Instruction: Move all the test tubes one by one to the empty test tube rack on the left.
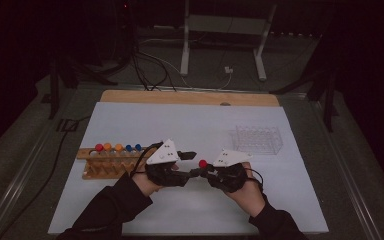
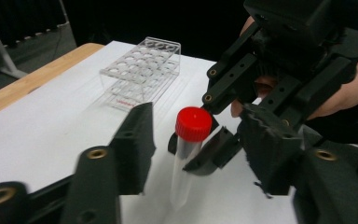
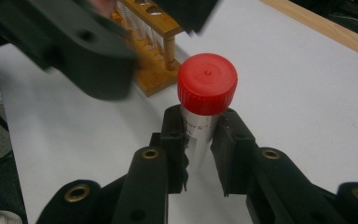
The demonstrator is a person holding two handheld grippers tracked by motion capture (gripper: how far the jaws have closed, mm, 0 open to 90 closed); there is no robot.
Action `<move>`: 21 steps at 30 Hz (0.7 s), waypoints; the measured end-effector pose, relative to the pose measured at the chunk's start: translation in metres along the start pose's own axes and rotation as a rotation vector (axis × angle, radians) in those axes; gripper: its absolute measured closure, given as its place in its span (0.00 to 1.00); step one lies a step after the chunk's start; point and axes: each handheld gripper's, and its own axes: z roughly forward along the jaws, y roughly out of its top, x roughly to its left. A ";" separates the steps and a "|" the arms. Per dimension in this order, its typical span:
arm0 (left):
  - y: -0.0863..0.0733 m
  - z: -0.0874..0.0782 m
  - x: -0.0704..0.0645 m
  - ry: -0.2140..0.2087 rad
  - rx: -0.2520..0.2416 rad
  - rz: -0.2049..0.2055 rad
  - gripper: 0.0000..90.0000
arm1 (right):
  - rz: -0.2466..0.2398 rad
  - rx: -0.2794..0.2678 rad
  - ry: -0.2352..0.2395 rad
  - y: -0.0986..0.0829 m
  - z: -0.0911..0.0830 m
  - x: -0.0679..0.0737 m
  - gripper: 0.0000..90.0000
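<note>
At the table's centre, just toward six o'clock from the middle of the white mat [image 1: 190, 125], I have the red-capped tube [image 3: 200, 121] pinched upright in my right gripper [image 3: 199, 140], jaws closed on the clear body just under the cap. My left gripper [image 2: 200, 154] stands wide around the tube, not touching it. The wooden rack [image 1: 105, 162] with its coloured caps sits at nine o'clock, the clear plastic rack [image 1: 258, 139] at two o'clock. My worry is the hold: the grip is high and narrow on smooth plastic, so the tube could swing or slip if I tilt. If my left jaws clip the cap while withdrawing, they could knock it askew before I reach the clear rack
</note>
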 end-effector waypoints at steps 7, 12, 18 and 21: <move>0.002 0.014 0.001 0.005 0.032 0.019 0.68 | 0.000 -0.002 0.004 0.001 -0.001 0.000 0.83; 0.002 0.018 0.001 0.007 0.036 0.029 0.78 | 0.002 -0.002 0.000 0.001 -0.001 0.000 0.83; 0.004 0.015 0.001 0.019 0.032 0.047 0.80 | 0.020 -0.022 0.020 0.000 -0.002 -0.003 0.75; 0.007 0.008 0.004 0.035 0.025 0.042 0.80 | 0.024 -0.039 0.008 0.000 -0.005 -0.005 0.62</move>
